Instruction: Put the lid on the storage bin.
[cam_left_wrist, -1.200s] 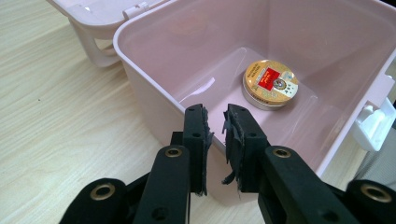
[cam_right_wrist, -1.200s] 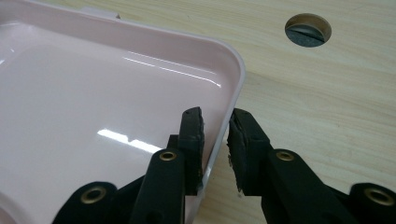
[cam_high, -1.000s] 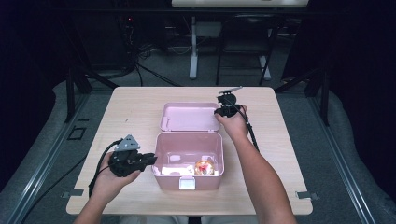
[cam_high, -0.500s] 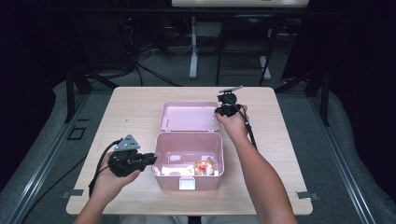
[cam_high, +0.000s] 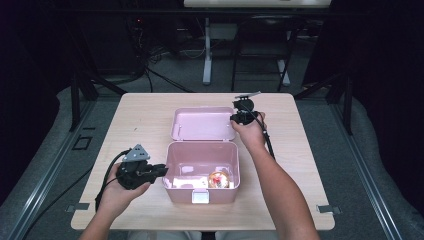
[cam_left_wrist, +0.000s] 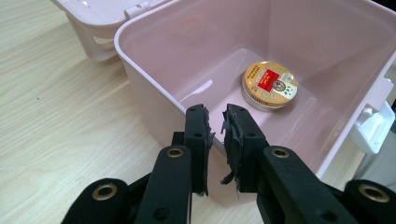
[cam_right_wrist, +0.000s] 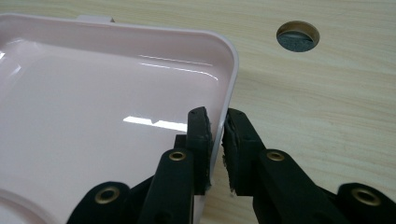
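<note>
- Gripping the lid's (cam_right_wrist: 107, 121) edge with my right gripper (cam_right_wrist: 215, 135): jaws have just been closing, one pad inside the rim, one outside, pressing on it.
- Lid lies flat open behind the pink box (cam_high: 201, 170), joined at the hinge.
- Left gripper (cam_left_wrist: 217, 140) clamps the box's left wall, jaws nearly together.
- Round tin (cam_left_wrist: 270, 86) rests on the box floor, toward its front right corner.
- Box sits mid-table (cam_high: 150, 112).

Only print is on the round gold tin (cam_left_wrist: 270, 86) in the pink box (cam_left_wrist: 154, 88), near-right corner: red label w/ small lettering, too tiny to read. No other txt.
</note>
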